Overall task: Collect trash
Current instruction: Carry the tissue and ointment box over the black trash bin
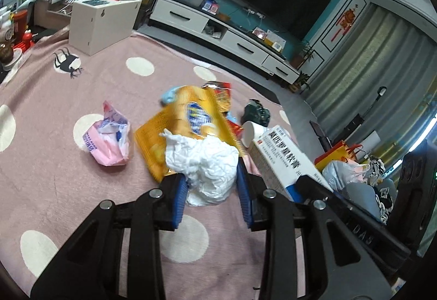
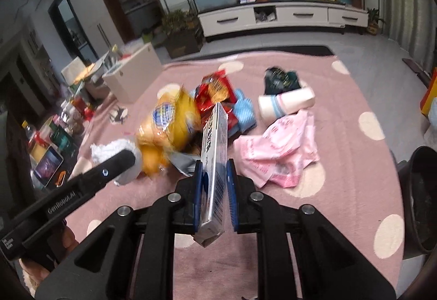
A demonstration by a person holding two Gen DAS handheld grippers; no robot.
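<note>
While both hands are loaded, the coming move turns on where the dark round bin [image 2: 420,201] sits: at the near right edge of the right wrist view, beside the pink dotted rug [image 2: 355,163], closer to the right claw [image 2: 214,174] than to the left. The right claw is clamped on a long white cardboard medicine box [image 2: 215,147], its long axis running along the fingers and pointing away toward the pile. The left claw [image 1: 211,185] pinches a crumpled white paper wad [image 1: 203,163] between its blue pads, lifted clear of the rug. My judgement: the box should swing right first.
</note>
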